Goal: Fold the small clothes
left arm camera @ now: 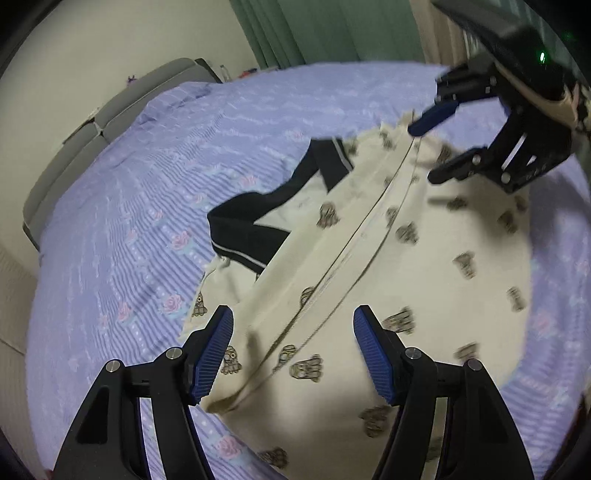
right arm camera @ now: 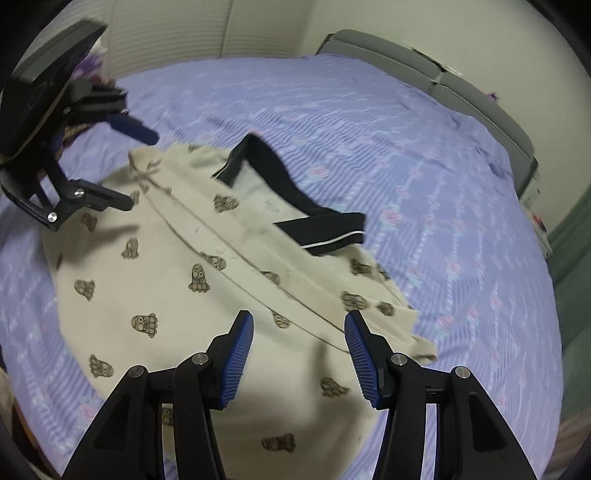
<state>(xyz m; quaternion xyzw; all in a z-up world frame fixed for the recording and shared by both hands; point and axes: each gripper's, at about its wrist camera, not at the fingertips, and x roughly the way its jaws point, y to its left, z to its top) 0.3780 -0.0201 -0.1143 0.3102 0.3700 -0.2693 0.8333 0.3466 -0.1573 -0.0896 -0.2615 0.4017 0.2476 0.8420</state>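
A cream shirt (left arm camera: 424, 280) (right arm camera: 166, 266) with small cartoon prints lies spread on the bed, front placket up. Its dark collar (left arm camera: 251, 225) (right arm camera: 321, 221) with a thin white stripe is flipped open at the top. My left gripper (left arm camera: 293, 314) (right arm camera: 142, 171) hovers open over one side of the shirt, nothing between its blue pads. Over the other side, near a sleeve edge, my right gripper (right arm camera: 299, 315) (left arm camera: 424, 153) is also open and holds nothing. Both views are motion-blurred.
A purple striped bedspread (left arm camera: 129, 206) (right arm camera: 424, 184) with pink flowers covers the whole bed around the shirt. A grey padded headboard (left arm camera: 74, 147) (right arm camera: 443, 77) stands against the pale wall. A green curtain (left arm camera: 314, 29) hangs beyond the bed.
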